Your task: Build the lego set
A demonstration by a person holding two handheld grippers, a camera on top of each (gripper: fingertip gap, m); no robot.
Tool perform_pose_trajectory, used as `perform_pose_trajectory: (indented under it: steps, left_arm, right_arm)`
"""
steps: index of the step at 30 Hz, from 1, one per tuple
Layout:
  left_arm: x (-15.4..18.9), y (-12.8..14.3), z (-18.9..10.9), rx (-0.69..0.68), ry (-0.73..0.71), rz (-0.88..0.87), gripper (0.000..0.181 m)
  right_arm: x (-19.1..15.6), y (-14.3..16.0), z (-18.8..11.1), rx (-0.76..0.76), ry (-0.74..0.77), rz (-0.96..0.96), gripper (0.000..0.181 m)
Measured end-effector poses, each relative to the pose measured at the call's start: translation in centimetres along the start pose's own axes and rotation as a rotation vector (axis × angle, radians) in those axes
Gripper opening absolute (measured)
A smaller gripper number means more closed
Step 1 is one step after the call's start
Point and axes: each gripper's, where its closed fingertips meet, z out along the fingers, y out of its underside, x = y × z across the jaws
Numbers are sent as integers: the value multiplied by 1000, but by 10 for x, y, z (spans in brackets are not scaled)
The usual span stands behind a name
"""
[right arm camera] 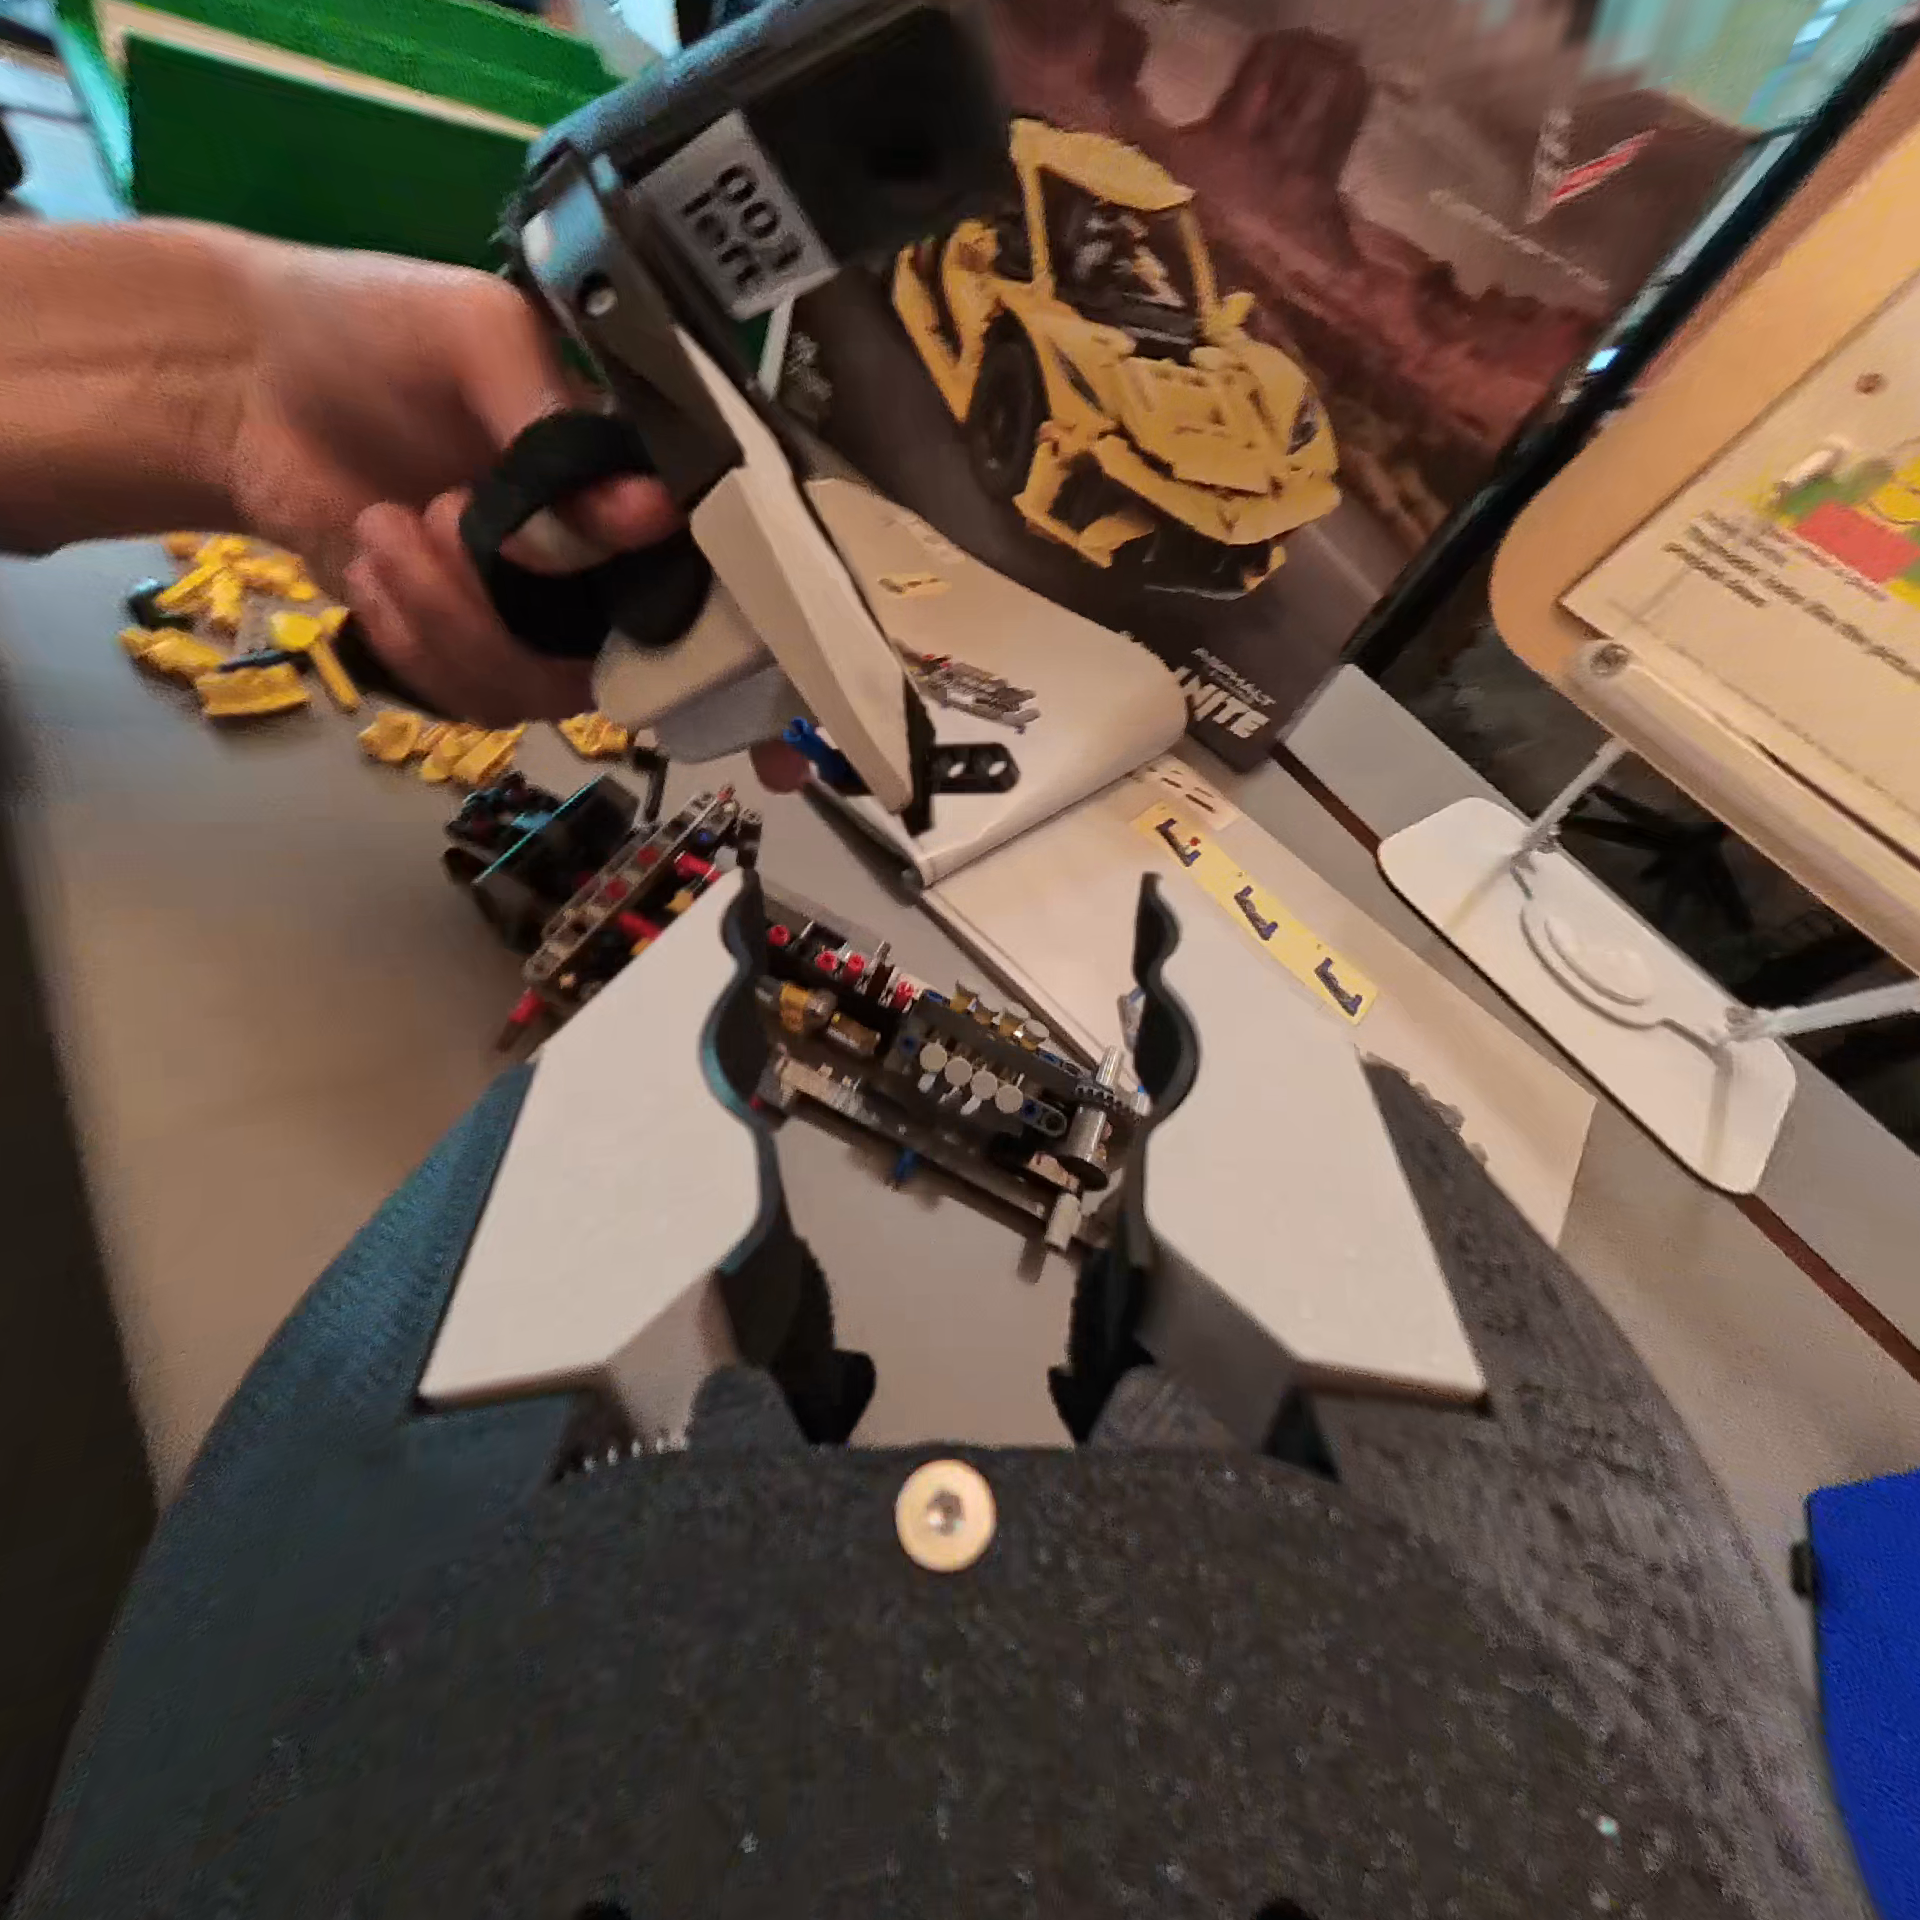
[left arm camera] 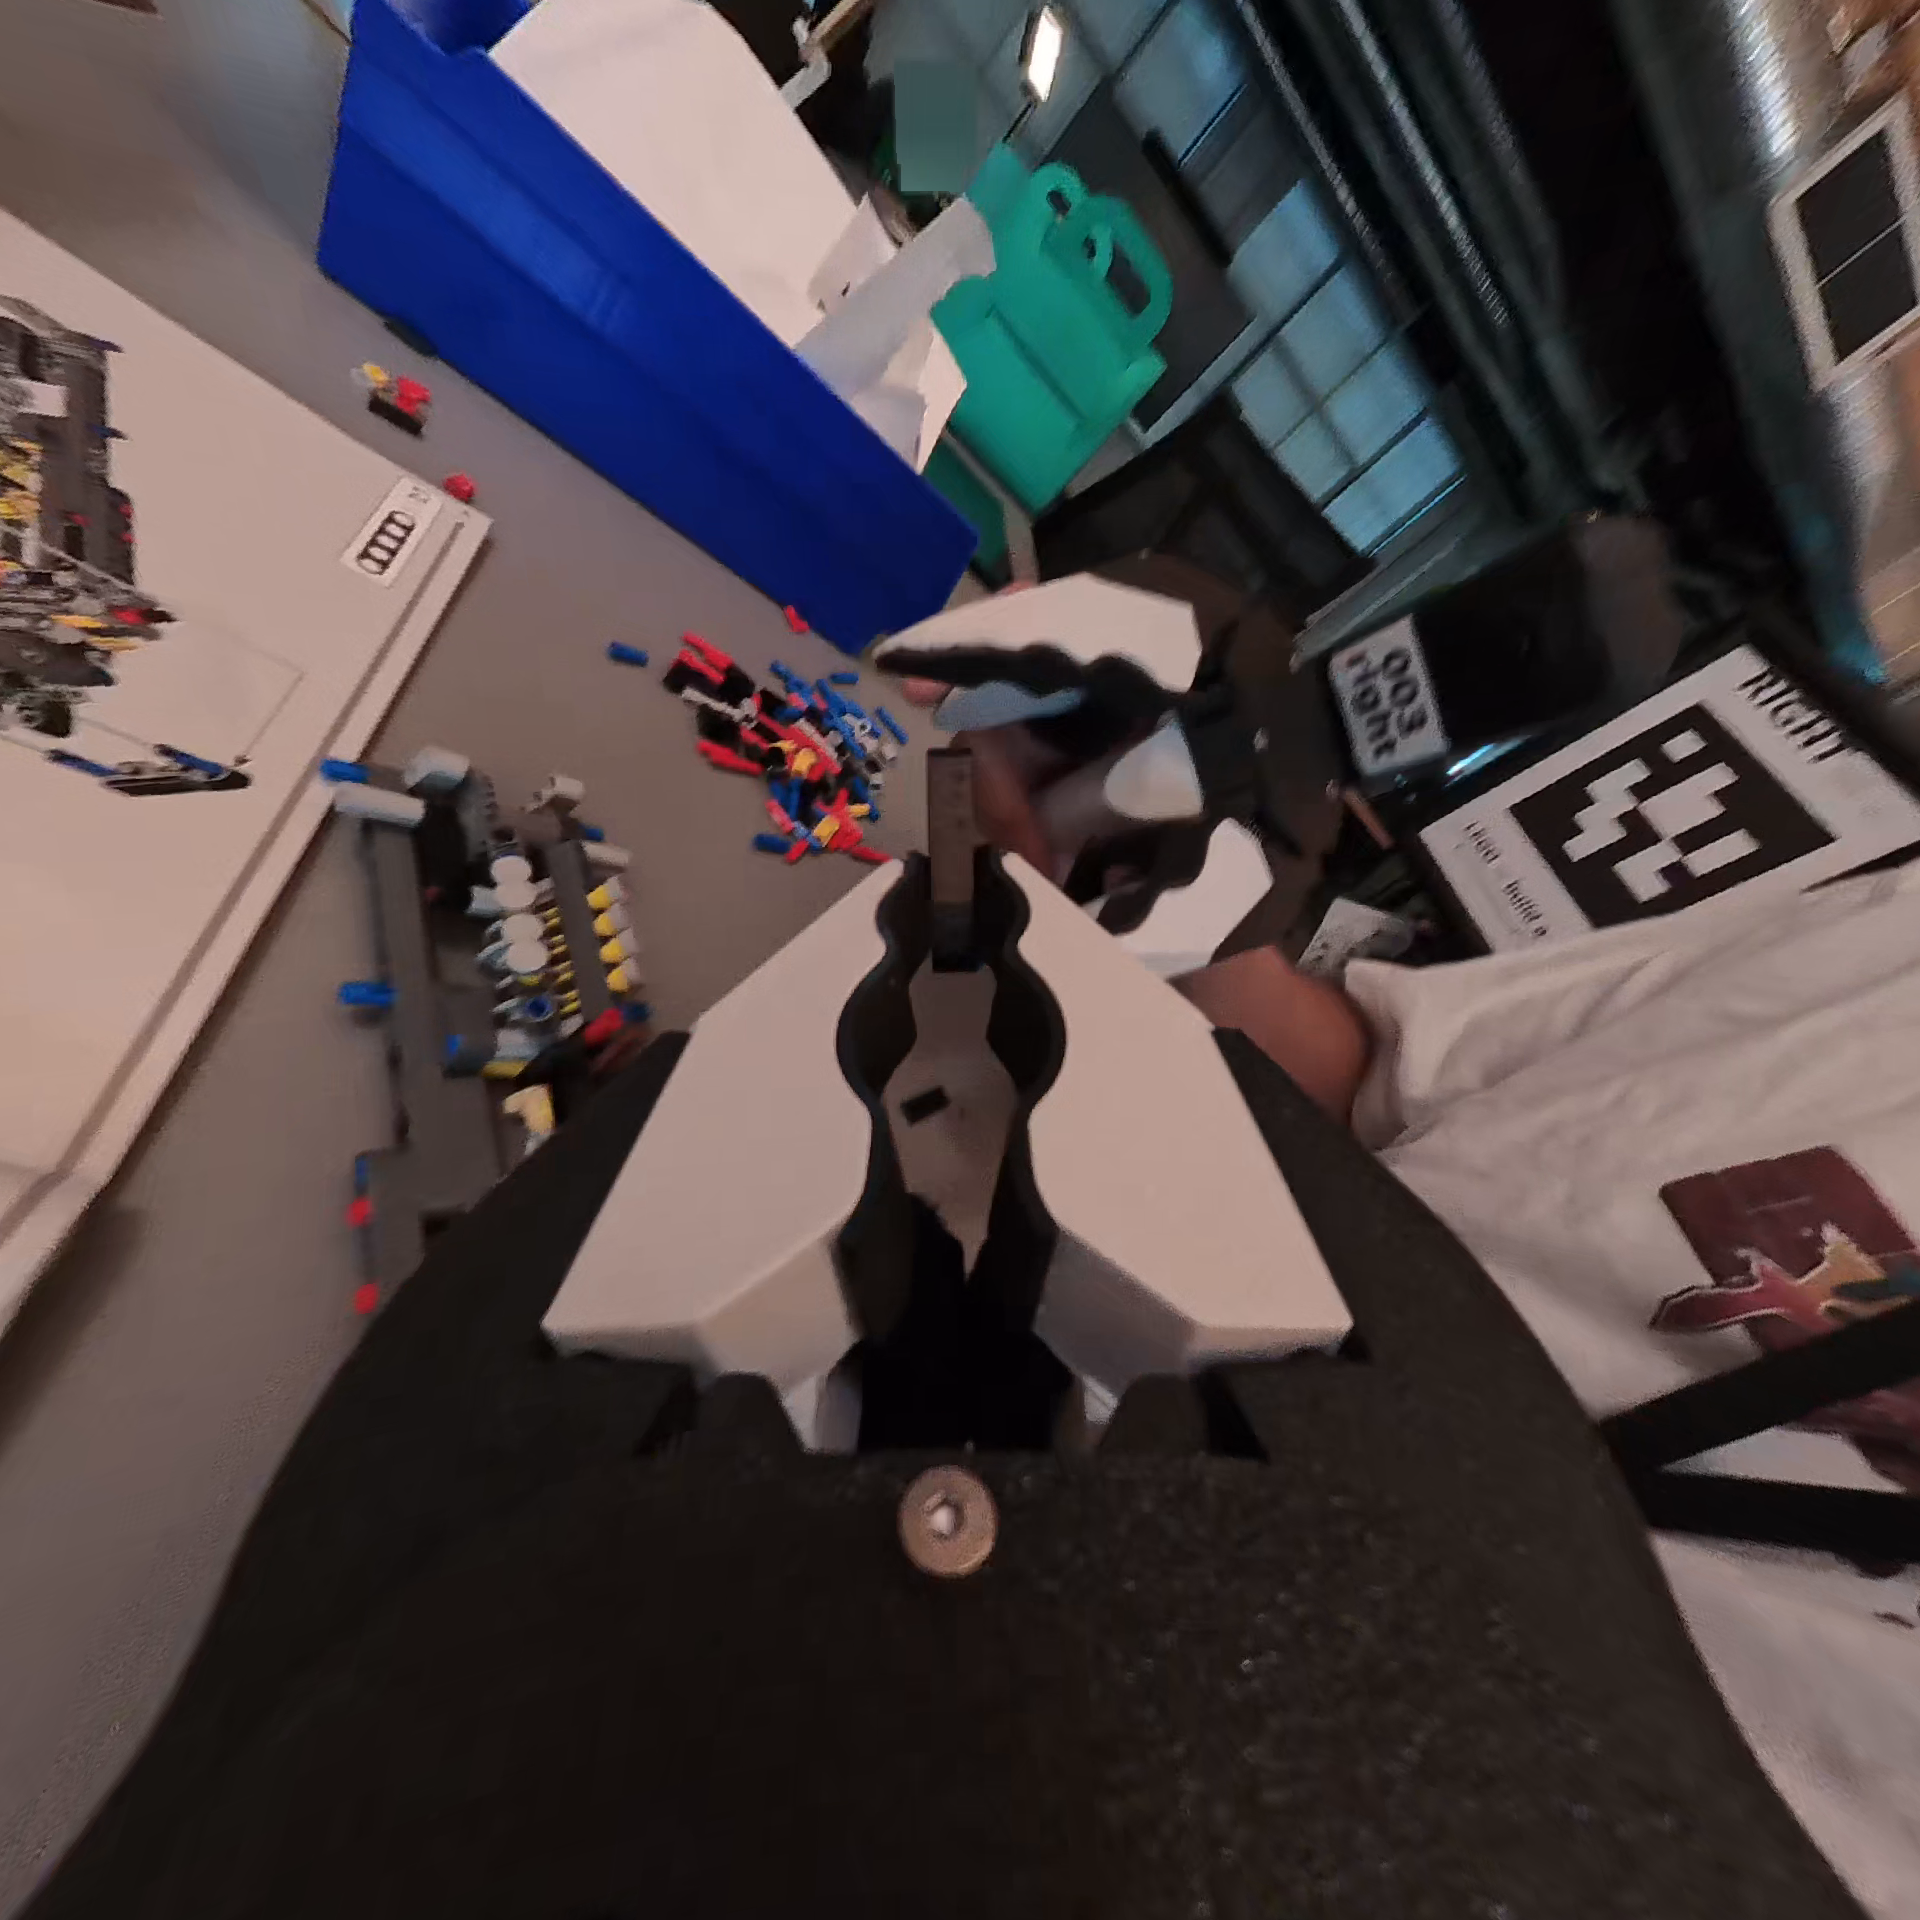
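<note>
Grey table [right arm camera: 260,987], two grippers, one beam [left arm camera: 954,831]

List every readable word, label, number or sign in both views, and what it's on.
I won't quote writing; here is what carries it.
Grey tag on the left gripper: short print.
White tag on the right gripper: short print.
Black-and-white marker card: print along its edges.
Set box with a yellow car: lettering and logos.
Open booklet: small logo box.
Framed sheet: too blurred to read.
</note>
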Motion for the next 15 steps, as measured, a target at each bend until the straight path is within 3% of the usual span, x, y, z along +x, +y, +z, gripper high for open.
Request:
perform_pose_trajectory:
  steps: [7,15]
  left_arm:
    - [12,3,18,30,96,-90,6]
    - [12,19,24,-60,82,-50,6]
  right_arm:
    - [-3,-15,6,91,91,-114,42]
    - [-17,-4,1,63,-37,-181,40]
